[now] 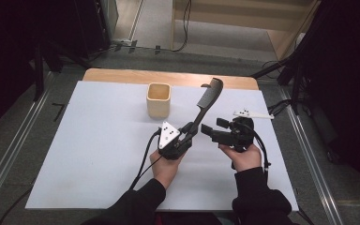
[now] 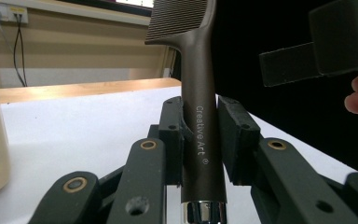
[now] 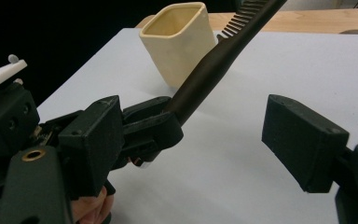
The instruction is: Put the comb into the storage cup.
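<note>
Gripped low on its handle by the left gripper [image 1: 187, 133], whose jaws are pressed together on it, one dark brown comb [image 1: 208, 101] is held tilted up off the table [image 1: 98, 140] with its toothed end raised just right of the cream square cup [image 1: 159, 100] — seemingly so it can be taken over or dropped in. Right of the comb, the right gripper [image 1: 212, 127] is held with jaws spread and nothing between them — one comb, one cup, two grippers are counted.

The comb [image 2: 200, 93] teeth run off the left gripper view's top edge.
</note>
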Demonstrator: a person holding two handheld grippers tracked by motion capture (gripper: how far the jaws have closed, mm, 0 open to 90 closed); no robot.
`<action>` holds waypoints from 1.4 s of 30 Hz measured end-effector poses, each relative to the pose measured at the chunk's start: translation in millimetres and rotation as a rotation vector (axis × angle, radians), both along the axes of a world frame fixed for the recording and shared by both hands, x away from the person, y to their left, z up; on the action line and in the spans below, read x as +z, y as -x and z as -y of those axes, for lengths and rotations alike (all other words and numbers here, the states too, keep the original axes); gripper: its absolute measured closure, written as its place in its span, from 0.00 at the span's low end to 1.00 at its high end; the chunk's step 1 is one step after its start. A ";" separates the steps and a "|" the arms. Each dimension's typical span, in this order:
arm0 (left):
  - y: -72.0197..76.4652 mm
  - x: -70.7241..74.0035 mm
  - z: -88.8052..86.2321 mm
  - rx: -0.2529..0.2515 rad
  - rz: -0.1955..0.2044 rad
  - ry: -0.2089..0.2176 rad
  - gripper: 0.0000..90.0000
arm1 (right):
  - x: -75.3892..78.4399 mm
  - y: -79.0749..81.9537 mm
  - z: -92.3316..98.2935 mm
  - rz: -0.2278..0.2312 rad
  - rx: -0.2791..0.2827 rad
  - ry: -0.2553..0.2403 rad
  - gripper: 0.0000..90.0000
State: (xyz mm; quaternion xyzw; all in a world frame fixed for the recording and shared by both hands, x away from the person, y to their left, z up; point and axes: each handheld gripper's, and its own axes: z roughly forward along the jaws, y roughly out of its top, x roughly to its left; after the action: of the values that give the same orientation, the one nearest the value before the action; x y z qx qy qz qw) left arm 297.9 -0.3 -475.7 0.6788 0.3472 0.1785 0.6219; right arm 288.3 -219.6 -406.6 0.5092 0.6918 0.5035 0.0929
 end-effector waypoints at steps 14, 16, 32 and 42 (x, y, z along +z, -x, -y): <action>-2.0 0.5 3.6 0.002 -0.006 0.015 0.81 | -1.8 -19.0 -7.8 0.004 -0.037 -0.001 0.23; -1.8 0.5 3.7 0.004 -0.005 0.013 0.81 | -2.7 -20.8 -7.7 0.000 -0.042 -0.004 0.23; 0.2 -0.5 6.2 0.004 -0.005 0.008 0.81 | -6.9 -34.4 -13.3 -0.018 -0.055 0.004 0.25; -0.2 -1.0 6.2 0.001 -0.003 0.009 0.81 | -10.5 -43.7 -17.6 -0.084 -0.068 -0.035 0.40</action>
State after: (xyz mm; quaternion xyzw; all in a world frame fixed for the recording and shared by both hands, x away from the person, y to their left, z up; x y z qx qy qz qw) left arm 298.1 -6.5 -476.6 0.6761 0.3493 0.1762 0.6243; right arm 332.0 -201.9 -417.1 0.5545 0.6684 0.4905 0.0719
